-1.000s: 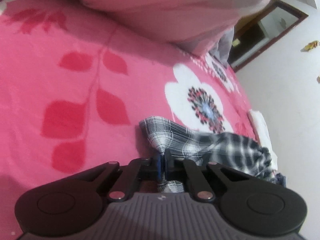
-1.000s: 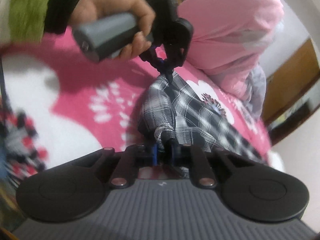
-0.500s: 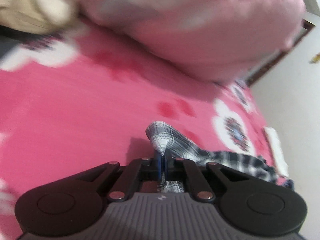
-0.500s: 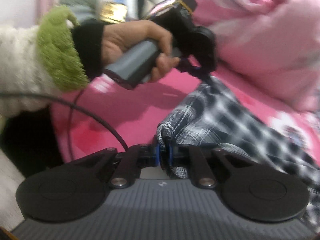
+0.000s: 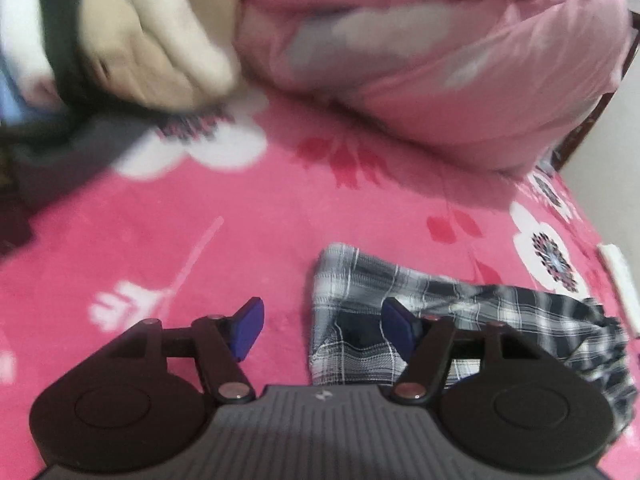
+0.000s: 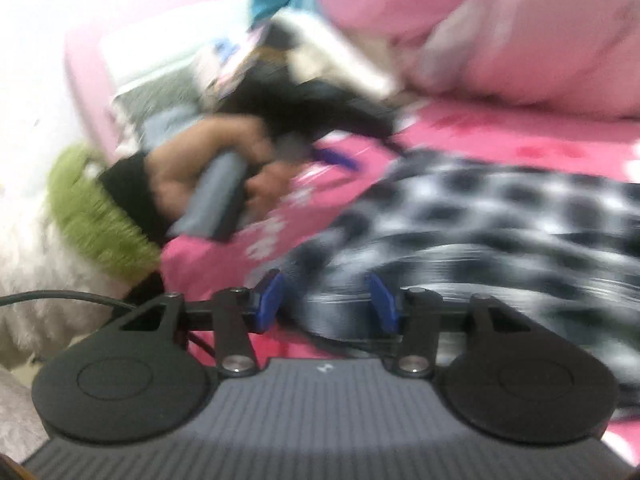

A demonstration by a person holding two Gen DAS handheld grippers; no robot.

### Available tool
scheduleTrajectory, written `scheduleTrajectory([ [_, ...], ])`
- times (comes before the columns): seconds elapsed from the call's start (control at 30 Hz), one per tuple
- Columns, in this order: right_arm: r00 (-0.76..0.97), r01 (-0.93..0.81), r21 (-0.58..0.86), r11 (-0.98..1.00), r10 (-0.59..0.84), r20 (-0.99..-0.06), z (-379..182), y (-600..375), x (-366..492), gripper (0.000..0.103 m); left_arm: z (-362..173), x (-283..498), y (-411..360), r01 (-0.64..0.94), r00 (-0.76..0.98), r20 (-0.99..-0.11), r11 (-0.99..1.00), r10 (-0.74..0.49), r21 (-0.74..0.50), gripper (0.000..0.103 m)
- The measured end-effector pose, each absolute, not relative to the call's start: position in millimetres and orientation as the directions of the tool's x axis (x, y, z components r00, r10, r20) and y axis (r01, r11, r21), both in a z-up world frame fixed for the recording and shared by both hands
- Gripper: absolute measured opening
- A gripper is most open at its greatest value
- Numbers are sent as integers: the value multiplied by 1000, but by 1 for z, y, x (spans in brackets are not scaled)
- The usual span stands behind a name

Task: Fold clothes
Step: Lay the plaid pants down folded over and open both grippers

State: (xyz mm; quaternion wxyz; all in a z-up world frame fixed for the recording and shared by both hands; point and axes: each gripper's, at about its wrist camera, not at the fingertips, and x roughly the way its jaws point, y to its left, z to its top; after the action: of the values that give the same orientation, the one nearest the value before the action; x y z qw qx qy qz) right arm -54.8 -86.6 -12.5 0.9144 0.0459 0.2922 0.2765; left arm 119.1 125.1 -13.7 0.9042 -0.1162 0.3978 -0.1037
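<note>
In the left wrist view, at the far left there is a blurred pile of cream and dark cloth [image 5: 160,48] at the head of the bed. To the right of it a big pink quilt [image 5: 460,60] is bunched on the pink blanket [image 5: 180,220], which has white flowers and red leaves printed on it. The left gripper [image 5: 324,330] has its jaws spread wide with nothing between them; its 2 blue pads [image 5: 250,328] hang just above the blanket. The checked garment [image 5: 360,300], black, grey and white, lies flat on the blanket under the right finger and stretches away to the right edge of the bed. A small white logo mark is on the gripper body, but I cannot read it.

In the right wrist view, very blurred, a hand [image 6: 224,168] with a black cuff and green fluffy sleeve [image 6: 96,224] holds the other tool on the left. The right gripper [image 6: 326,300] is also released, jaws apart, and the checked garment [image 6: 500,220] lies in front of it and to the right, its near edge between the blue pads
</note>
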Motion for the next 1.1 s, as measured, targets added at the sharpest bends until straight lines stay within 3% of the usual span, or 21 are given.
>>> scheduleTrajectory([
  [0.23, 847, -211, 246, 946, 303, -437, 0, -187, -73, 51, 1, 48, 77, 246, 739, -622, 963, -257, -106, 73],
  [0.43, 864, 48, 158, 986, 38, -502, -24, -235, -69, 52, -12, -5, 23, 395, 746, -601, 917, -287, 52, 73],
  [0.57, 825, 105, 129, 986, -14, -564, -54, -252, -73, 53, -34, -11, 6, 410, 724, -639, 907, -259, 97, 73],
  [0.7, 849, 87, 27, 996, -60, -525, -69, -239, -79, 55, -43, -12, 11, 384, 722, -642, 921, -257, 64, 78],
  [1.1, 831, 62, 14, 998, -44, -555, -49, -239, -74, 60, -34, -31, 26, 326, 778, -582, 944, -237, 51, 84],
])
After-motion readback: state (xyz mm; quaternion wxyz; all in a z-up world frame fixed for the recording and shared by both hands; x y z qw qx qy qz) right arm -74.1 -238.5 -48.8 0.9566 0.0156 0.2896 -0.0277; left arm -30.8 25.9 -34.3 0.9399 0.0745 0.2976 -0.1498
